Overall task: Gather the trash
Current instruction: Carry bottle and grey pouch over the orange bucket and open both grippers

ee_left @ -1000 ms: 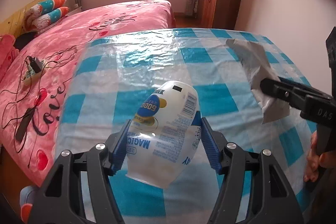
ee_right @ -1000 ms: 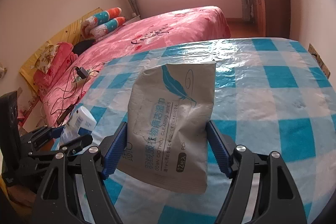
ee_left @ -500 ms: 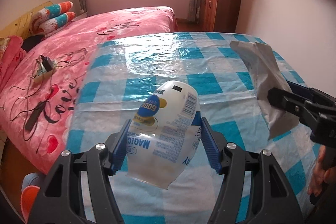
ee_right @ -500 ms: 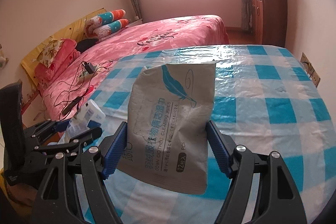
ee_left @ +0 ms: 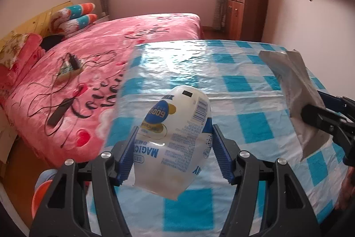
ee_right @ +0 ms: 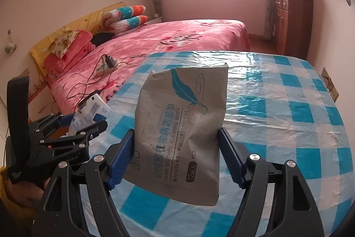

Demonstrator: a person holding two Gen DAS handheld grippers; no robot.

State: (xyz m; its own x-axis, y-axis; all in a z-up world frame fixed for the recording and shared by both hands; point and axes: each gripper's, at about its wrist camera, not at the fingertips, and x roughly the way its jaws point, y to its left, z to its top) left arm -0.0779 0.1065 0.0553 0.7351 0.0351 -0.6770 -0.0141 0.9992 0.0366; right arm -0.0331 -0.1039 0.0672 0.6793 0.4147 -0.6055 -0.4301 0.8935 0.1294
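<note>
Table: the blue-and-white checked table [ee_left: 255, 90] under clear plastic lies below and ahead of both grippers; no trash lies on the part in view.
Bin: no bin or bag shows in either view, so which way the carried trash must travel cannot be told.
Wipes pack: the grey wipes pack [ee_right: 184, 132] stands upright between the pads of the right gripper [ee_right: 177, 154], long axis running away from the camera, top edge farthest out and clear of the table.
Cup: the squashed white cup [ee_left: 175, 139] sits mouth toward the camera, base pointing forward and up, pinched at its sides by the left gripper [ee_left: 172, 152].
Right grip: jaws fairly wide, pressed on both side edges of the pack.
Left grip: jaws partly closed, denting the cup's walls.
Side by side: the grippers ride level with each other, each visible in the other's view, cup to the left of the pack.
Judgement: both hands are loaded; next comes a drop-off, neither hand nearer to it as far as can be seen.
</note>
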